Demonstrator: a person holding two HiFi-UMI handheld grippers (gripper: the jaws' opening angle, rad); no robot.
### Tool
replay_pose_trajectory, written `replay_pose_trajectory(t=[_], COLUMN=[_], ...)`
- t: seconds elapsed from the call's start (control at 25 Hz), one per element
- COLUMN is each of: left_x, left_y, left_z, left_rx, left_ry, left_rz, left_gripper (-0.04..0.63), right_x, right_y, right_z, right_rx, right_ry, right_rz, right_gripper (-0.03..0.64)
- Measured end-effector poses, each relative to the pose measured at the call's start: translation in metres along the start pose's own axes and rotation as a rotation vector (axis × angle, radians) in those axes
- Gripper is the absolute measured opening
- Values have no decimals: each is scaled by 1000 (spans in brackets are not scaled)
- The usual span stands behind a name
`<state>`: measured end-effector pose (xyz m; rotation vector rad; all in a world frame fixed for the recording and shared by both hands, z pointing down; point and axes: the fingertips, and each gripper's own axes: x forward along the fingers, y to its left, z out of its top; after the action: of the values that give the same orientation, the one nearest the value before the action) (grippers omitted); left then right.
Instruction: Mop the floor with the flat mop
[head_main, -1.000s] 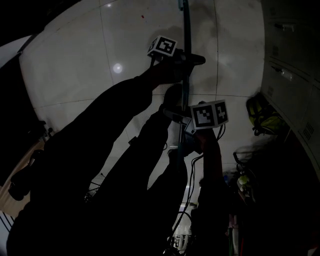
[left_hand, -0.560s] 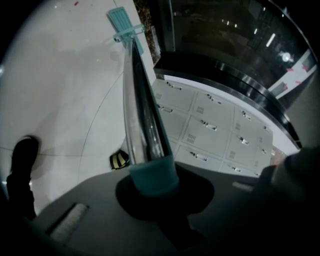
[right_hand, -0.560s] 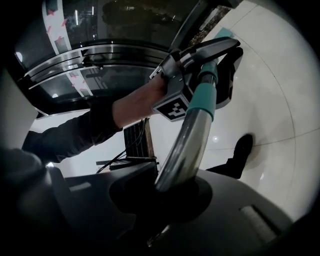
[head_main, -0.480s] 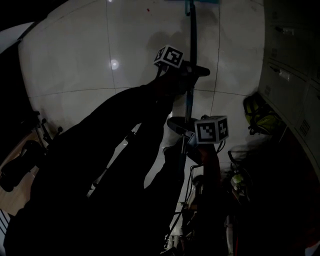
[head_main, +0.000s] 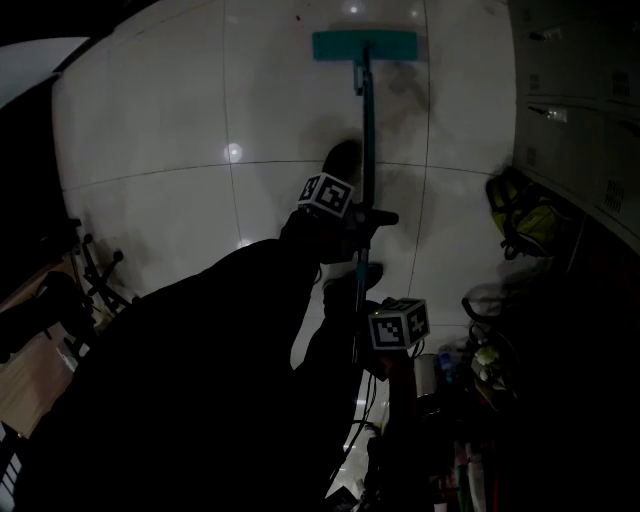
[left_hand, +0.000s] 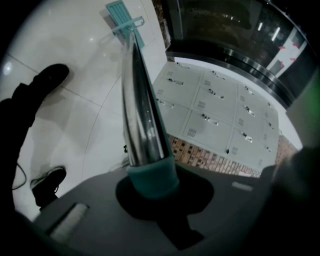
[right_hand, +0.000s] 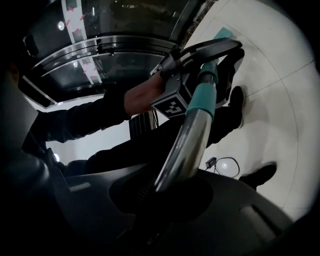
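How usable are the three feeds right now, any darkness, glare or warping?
Head view: underexposed, the person's body a black silhouette; only the tiled floor and teal mop head read, one glare spot on a tile. Left gripper view: fisheye bends the lockers; the mop pole gleams. Right gripper view: dark foreground, pole streaked with reflections.

Dark long sleeves (right_hand: 80, 117), black shoes (left_hand: 52, 77), black-and-white marker cube (head_main: 327, 194) on left gripper (head_main: 372, 216)

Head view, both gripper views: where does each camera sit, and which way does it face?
Head view: on the head, steeply down at the floor; left tool and right tool show.
Left gripper view: on the left tool, down the pole to the mop head; shoes show.
Right gripper view: on the right tool, up the pole to the left tool; hand shows.
All share the pole.
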<state>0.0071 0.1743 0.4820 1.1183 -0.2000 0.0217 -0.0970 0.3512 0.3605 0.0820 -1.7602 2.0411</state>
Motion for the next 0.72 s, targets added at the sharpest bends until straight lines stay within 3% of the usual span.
replay_pose_trajectory(t=[0.16,0.44,0.72], left_x=[21,67,94], left_y=[32,103,144], left_z=[-81,-203,-261], left_rx=[-10,-52,-86], left_ry=[-13,-2,51], left_rz=[-17,22,73], left_gripper=[46,46,46], right_x=[-5,-14,-17], right_y=[-27,-66,-90], right_z=[-95,-230,-288], right_rx=[-32,5,45], right_ry=[64,83,77], right_rz=[-75,-55,-54], right_gripper=[80,80,84])
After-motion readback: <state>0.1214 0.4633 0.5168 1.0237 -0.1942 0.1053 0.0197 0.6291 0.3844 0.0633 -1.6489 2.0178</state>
